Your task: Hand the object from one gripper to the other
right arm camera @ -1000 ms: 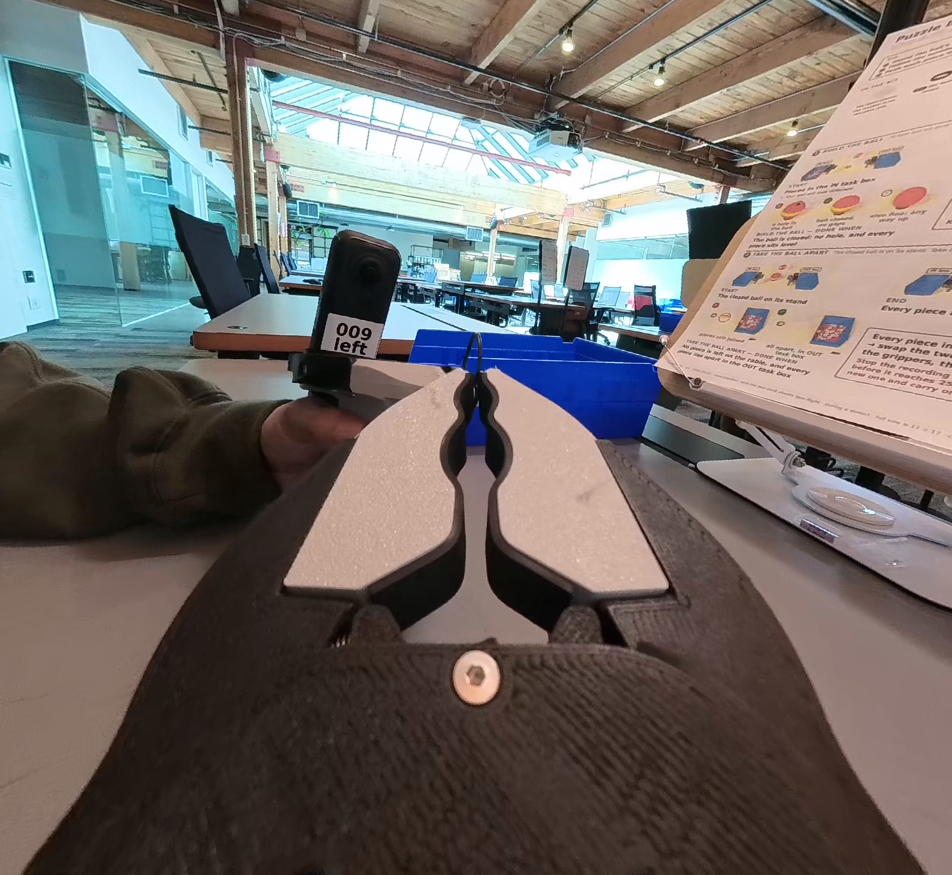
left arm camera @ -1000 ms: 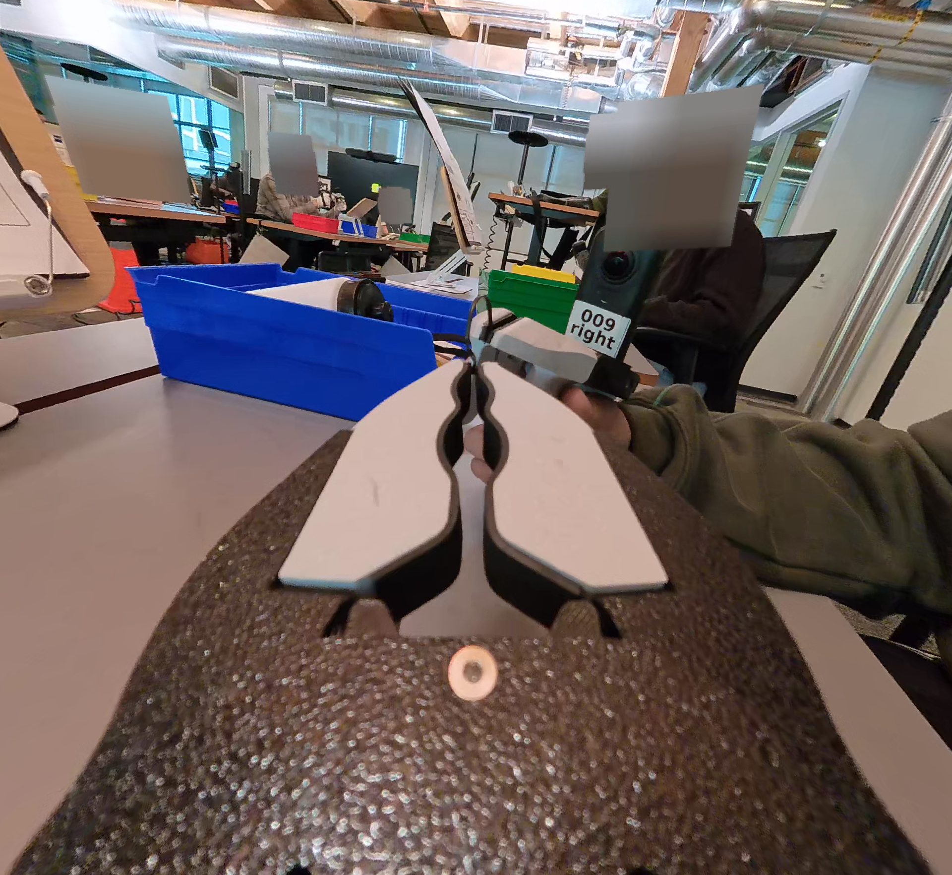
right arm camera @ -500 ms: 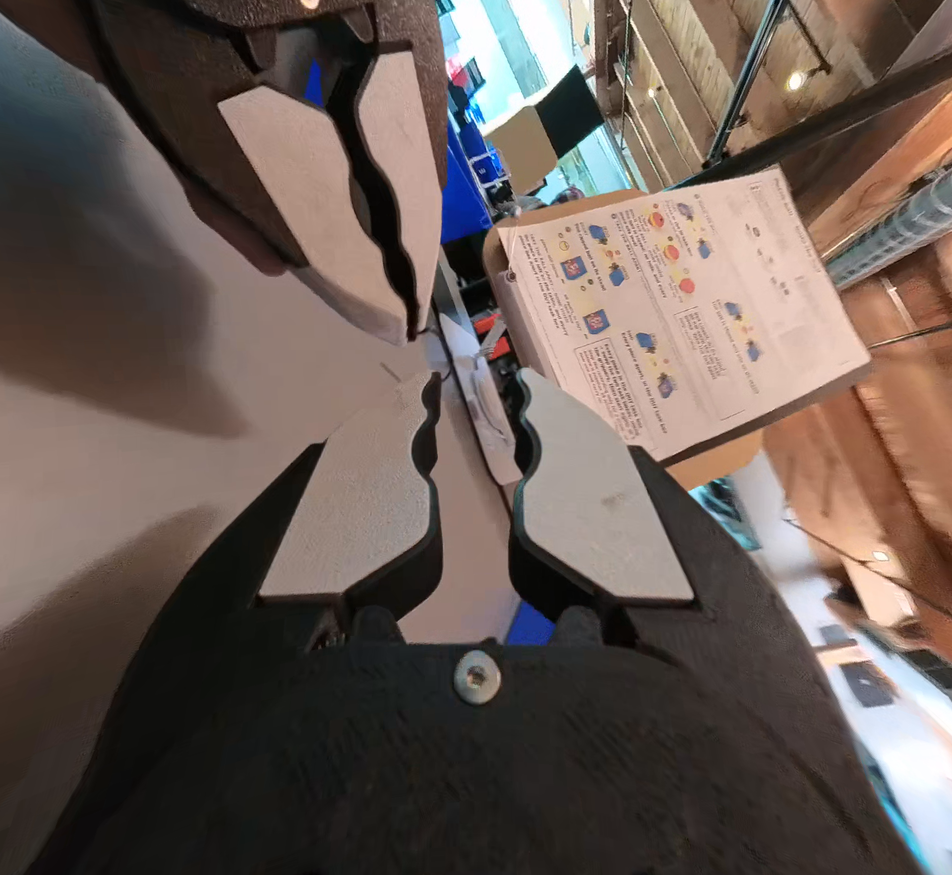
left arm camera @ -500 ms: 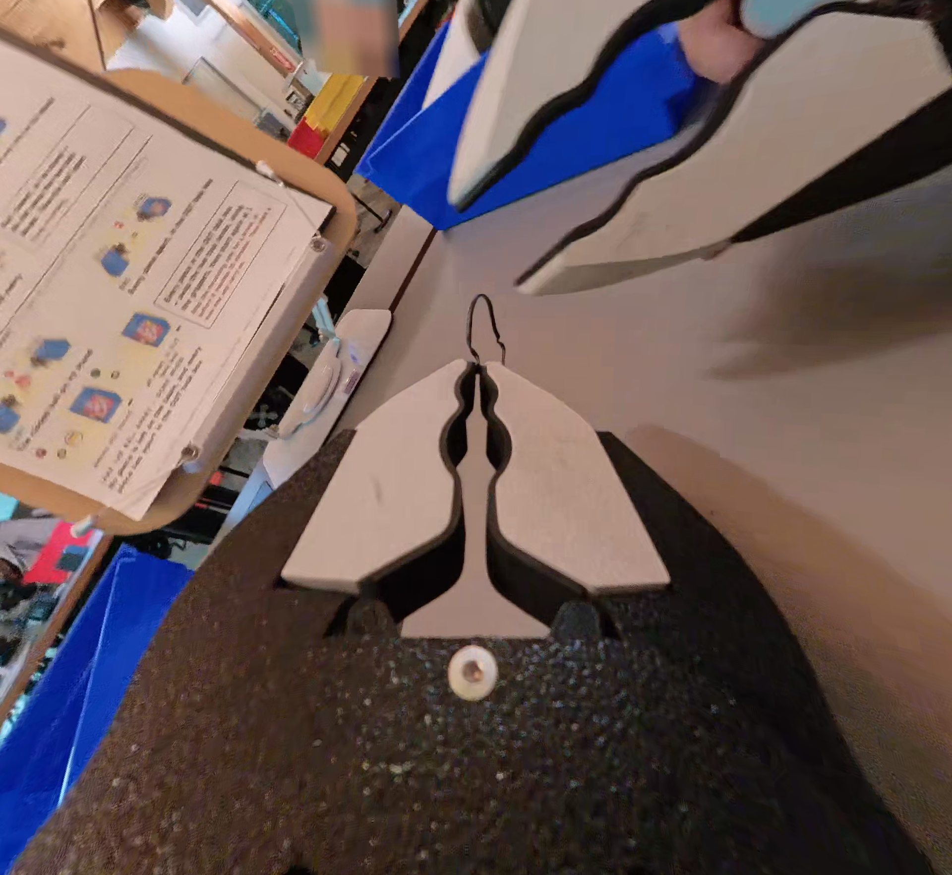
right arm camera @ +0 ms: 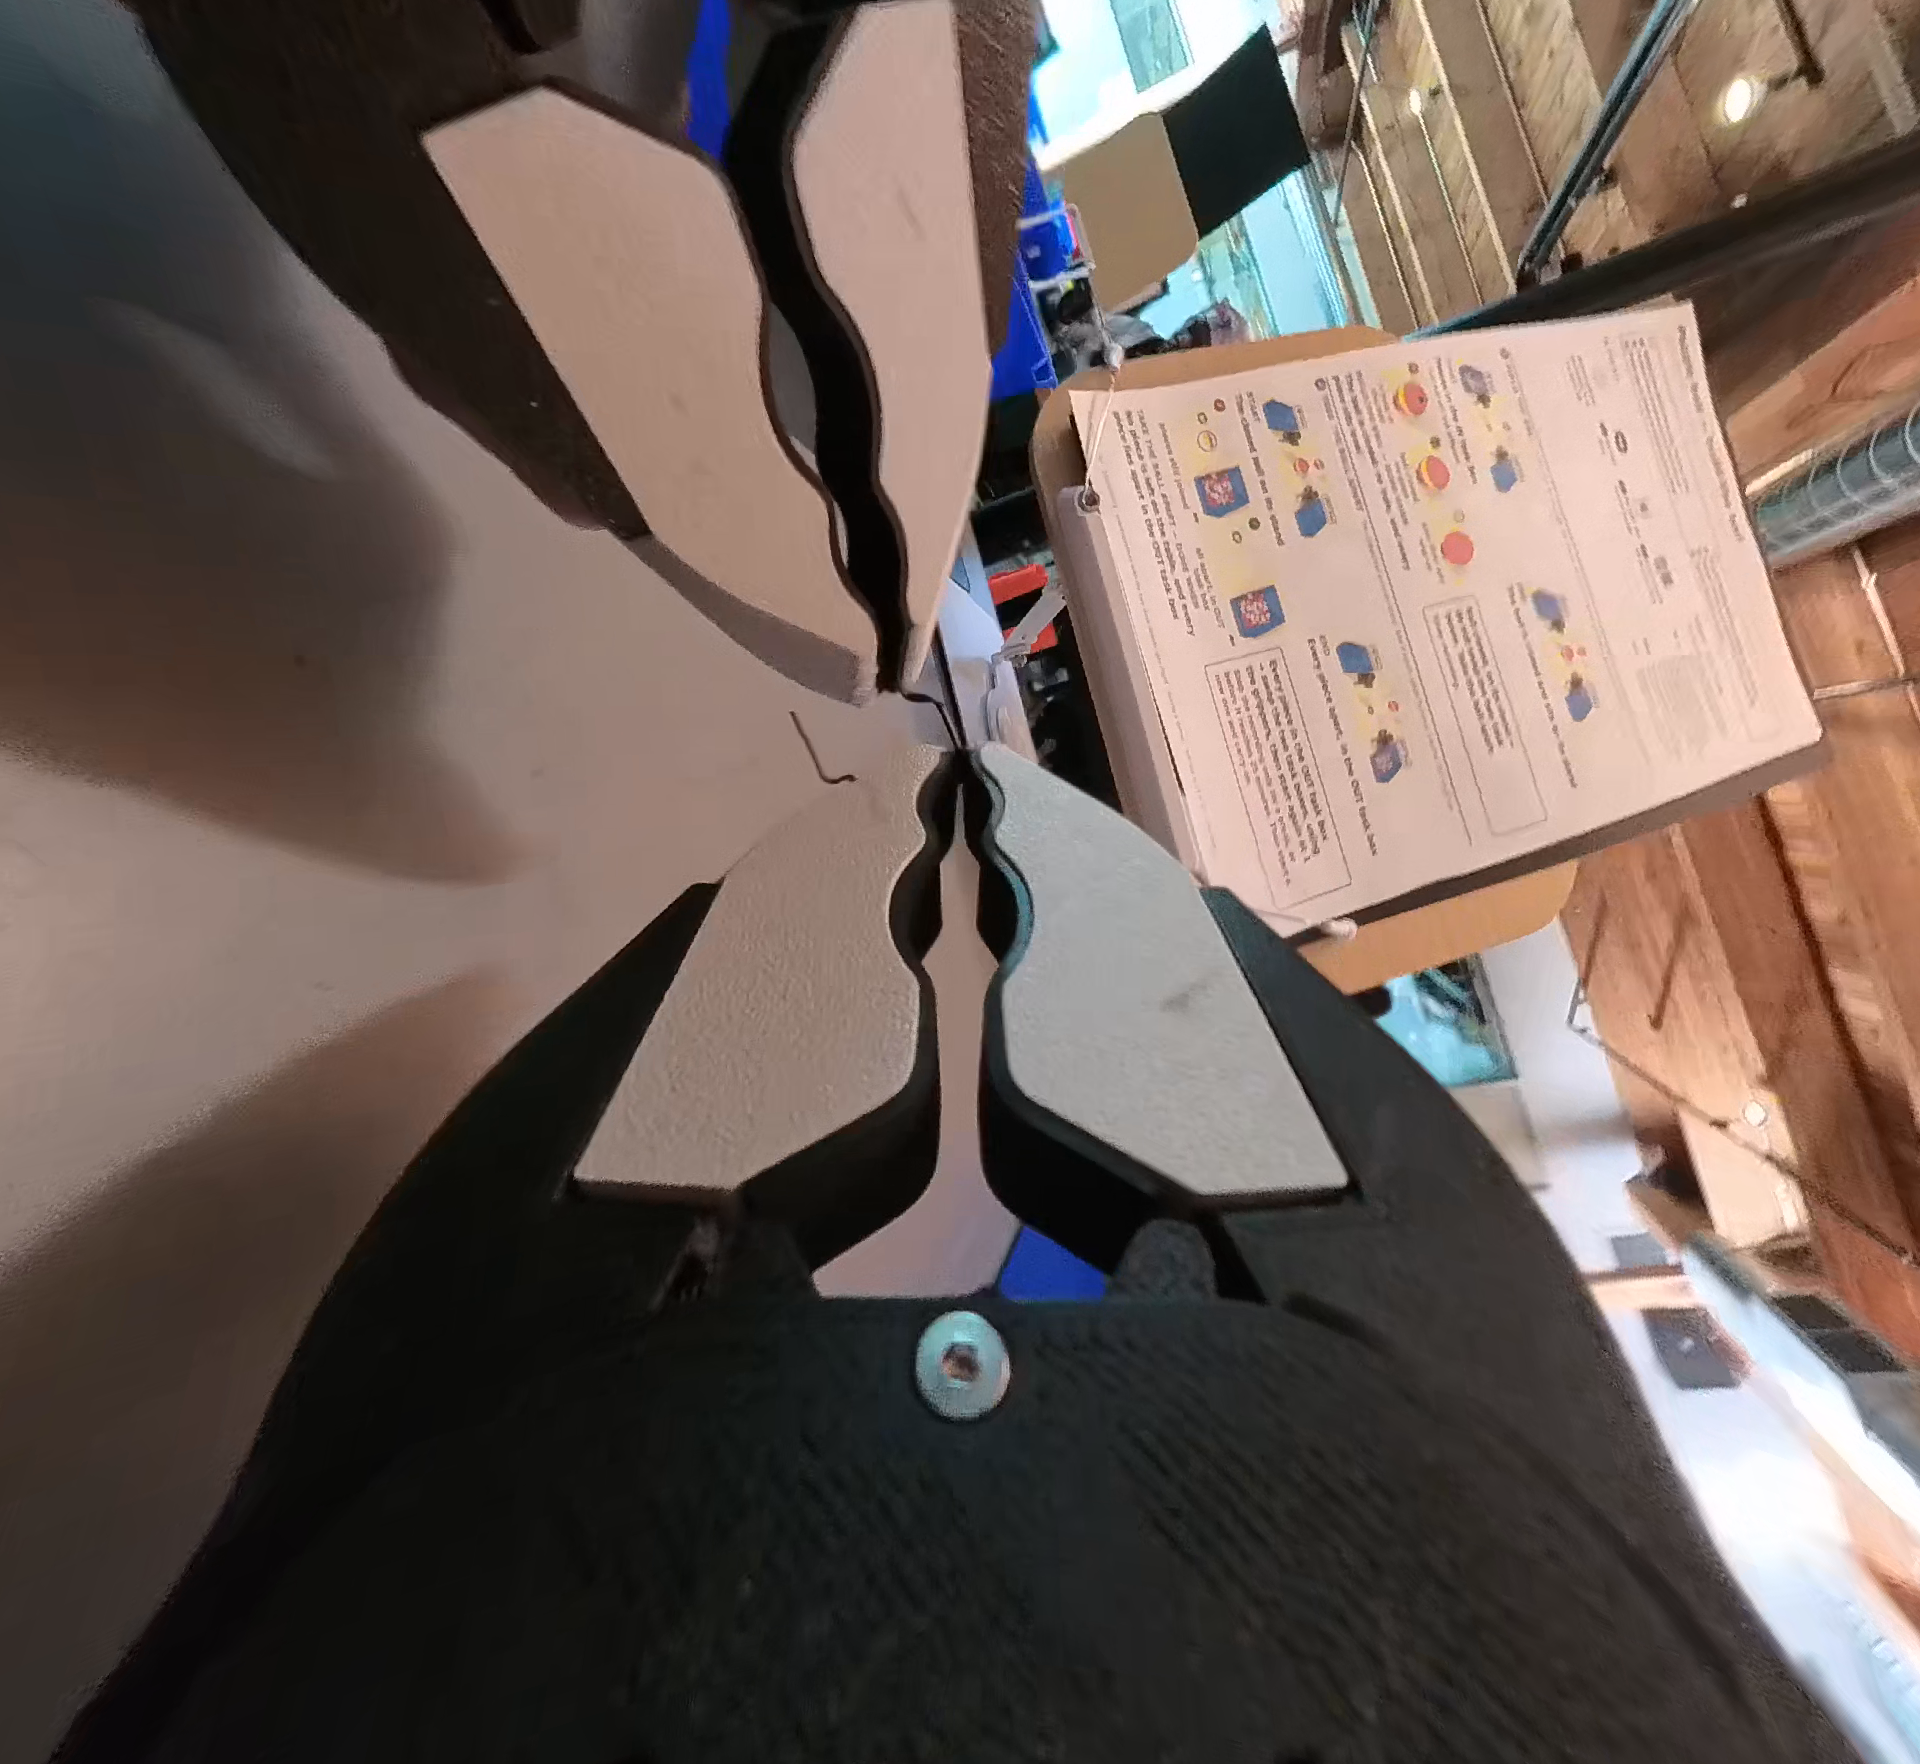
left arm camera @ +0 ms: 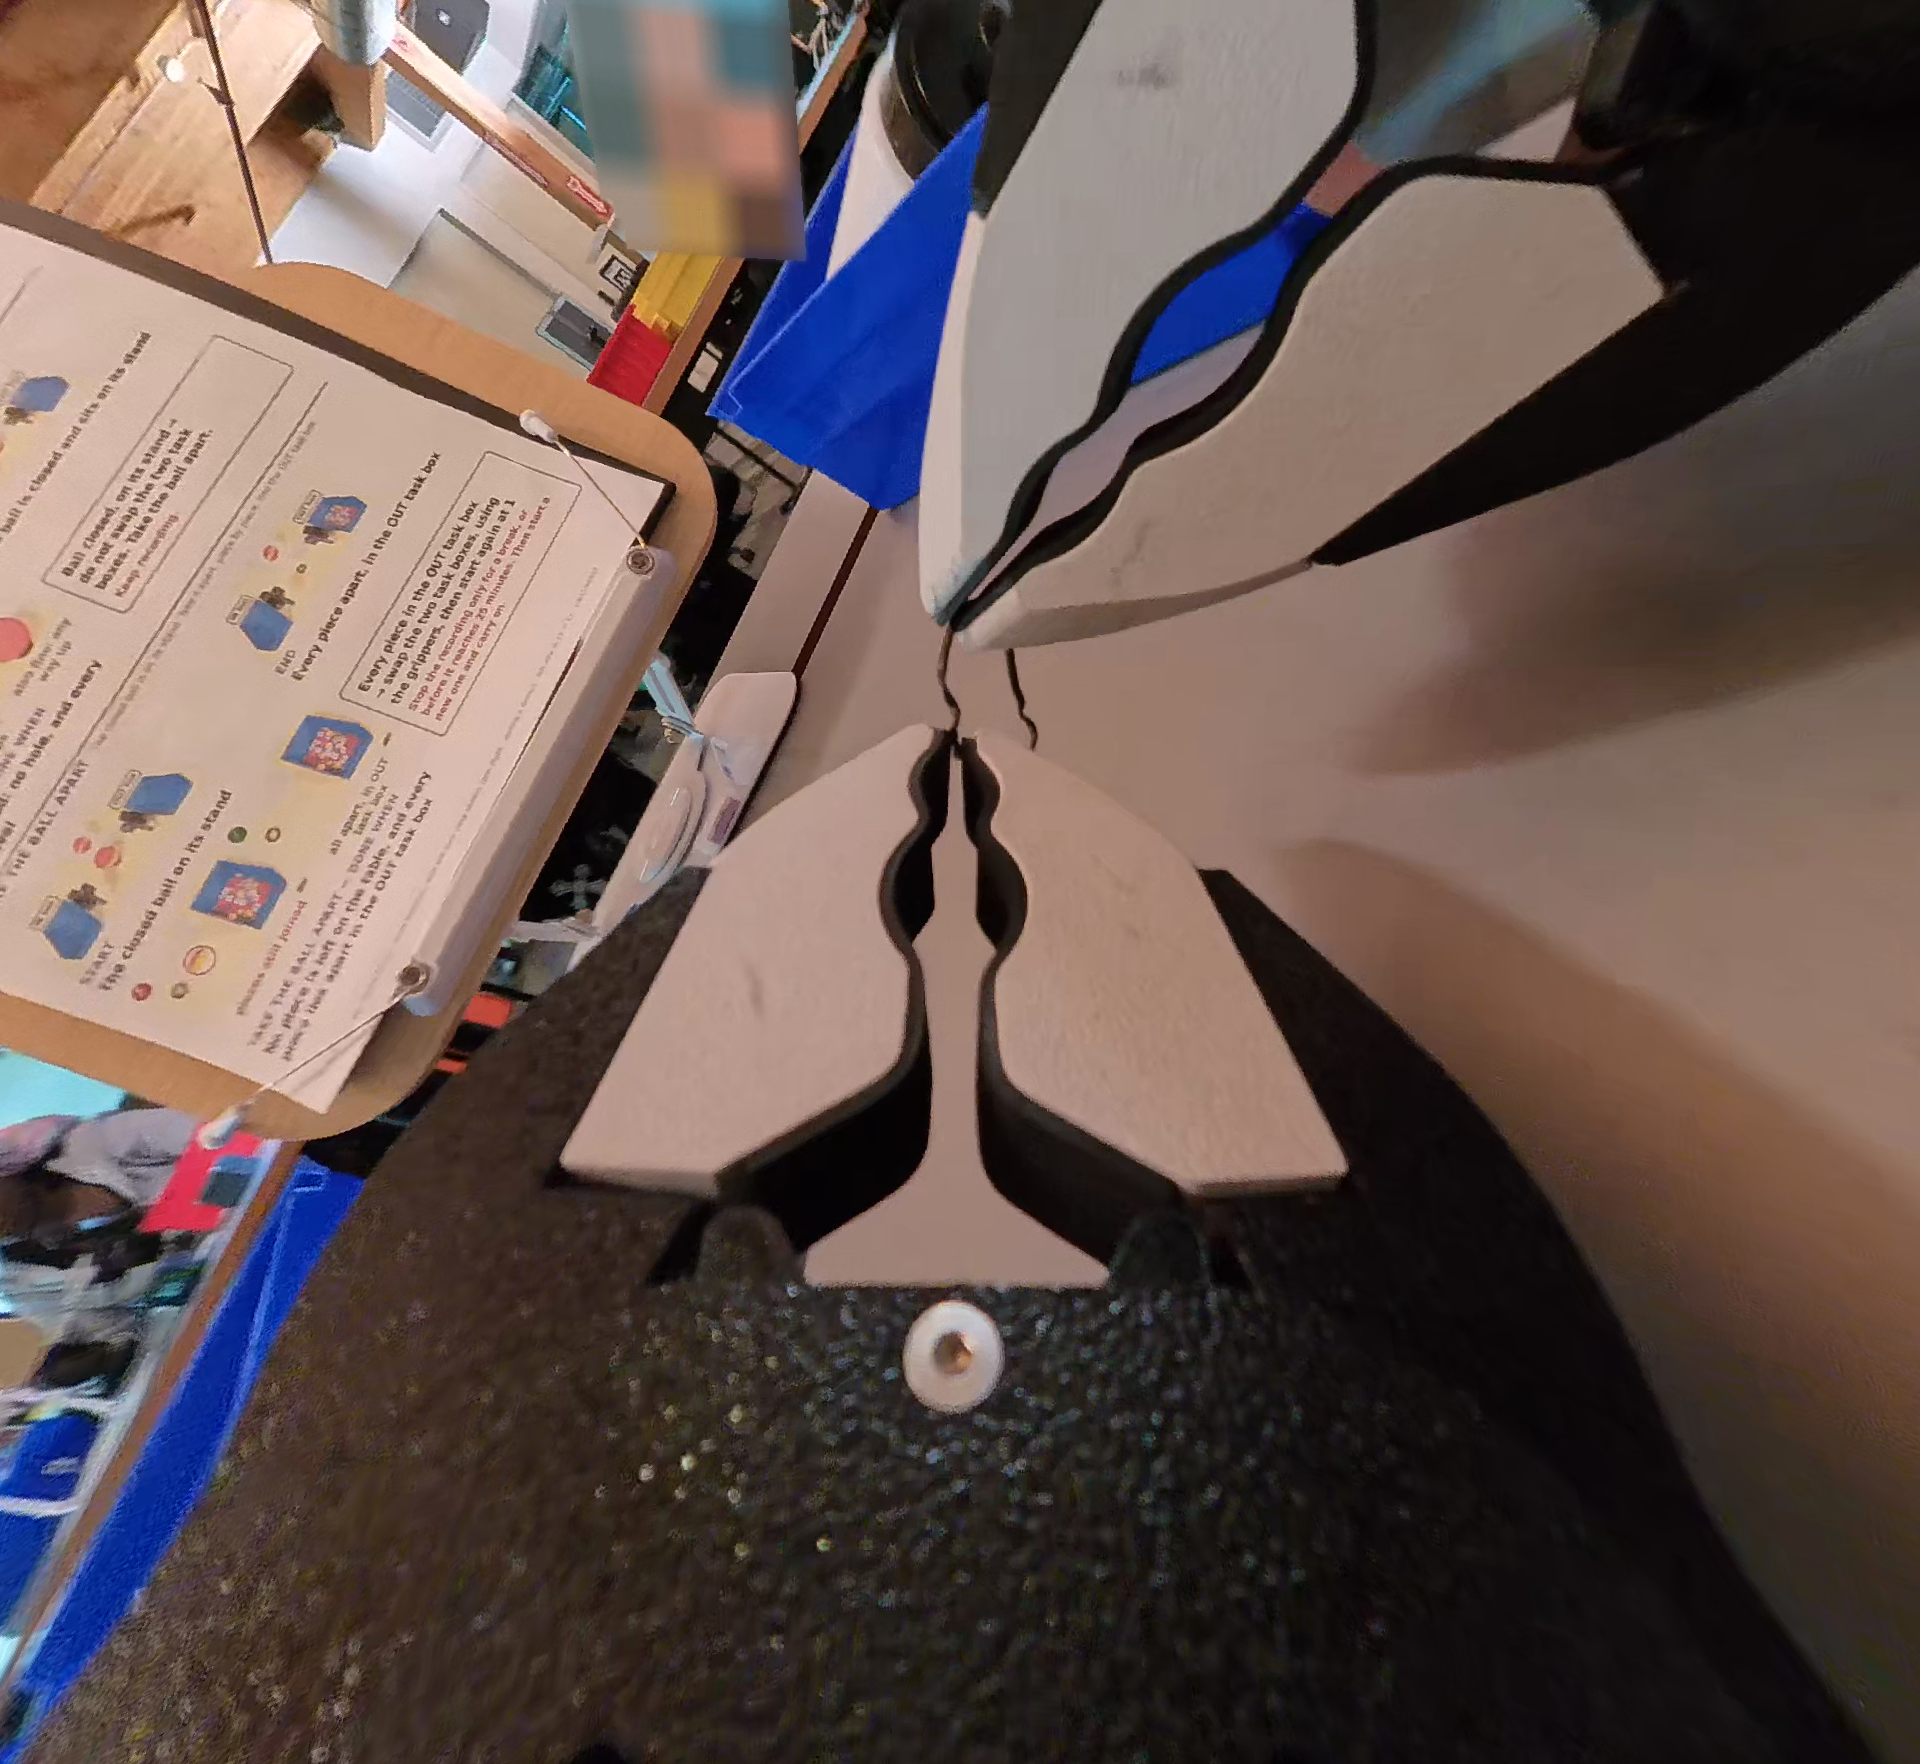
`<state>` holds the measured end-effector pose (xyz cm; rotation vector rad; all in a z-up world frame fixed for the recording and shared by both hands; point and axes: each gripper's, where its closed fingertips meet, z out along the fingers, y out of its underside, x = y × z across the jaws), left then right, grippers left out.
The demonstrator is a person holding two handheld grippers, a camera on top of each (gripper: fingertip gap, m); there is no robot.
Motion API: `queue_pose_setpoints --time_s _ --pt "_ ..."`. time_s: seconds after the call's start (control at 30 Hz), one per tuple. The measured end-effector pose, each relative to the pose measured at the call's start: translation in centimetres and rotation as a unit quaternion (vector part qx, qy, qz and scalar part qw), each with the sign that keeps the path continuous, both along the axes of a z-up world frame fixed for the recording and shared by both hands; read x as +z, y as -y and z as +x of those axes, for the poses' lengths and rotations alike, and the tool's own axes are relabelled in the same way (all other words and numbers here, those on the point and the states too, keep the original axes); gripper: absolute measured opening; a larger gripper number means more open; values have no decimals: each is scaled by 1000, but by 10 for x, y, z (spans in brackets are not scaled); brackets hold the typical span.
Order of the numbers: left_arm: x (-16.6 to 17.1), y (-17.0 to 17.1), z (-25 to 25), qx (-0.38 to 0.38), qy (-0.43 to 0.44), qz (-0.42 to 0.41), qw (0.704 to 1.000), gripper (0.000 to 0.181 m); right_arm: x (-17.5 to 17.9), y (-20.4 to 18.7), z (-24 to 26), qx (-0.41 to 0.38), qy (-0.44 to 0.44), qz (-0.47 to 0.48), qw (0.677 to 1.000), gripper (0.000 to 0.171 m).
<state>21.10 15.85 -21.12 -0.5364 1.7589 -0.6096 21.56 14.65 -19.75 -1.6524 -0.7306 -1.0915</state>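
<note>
One thin black wire hook [left arm camera: 951, 675] spans the gap between the two grippers, tip to tip above the table [left arm camera: 1558, 779]. The handover looks mid-way: both sets of fingers seem pinched on it. The left gripper [left arm camera: 958, 746] is closed on its lower end; the right gripper [right arm camera: 961, 758] is closed on the other end. Next, one side must let go without tugging. A clipboard [right arm camera: 1455, 592] stands nearby.
</note>
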Motion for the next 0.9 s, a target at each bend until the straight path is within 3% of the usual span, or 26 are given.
queue_pose_setpoints --time_s 0.17,0.3,0.43,0.53,0.67,0.9 --pt "13 4 -2 -36 -5 -185 982 24 20 7 13 -1 -178 106 978 1" --pt "29 11 -6 -96 -23 -382 919 26 38 13 18 39 -334 194 922 1" --pt "42 20 -10 -144 -29 -495 856 21 46 11 7 96 -413 227 877 1" --pt "45 22 -11 -156 -34 -525 836 19 52 8 -9 144 -423 233 864 1" --pt "46 24 -13 -165 -29 -520 837 10 55 6 -16 166 -450 241 844 0" --pt "49 26 -16 -175 -20 -509 843 7 53 5 -15 165 -450 237 845 1"
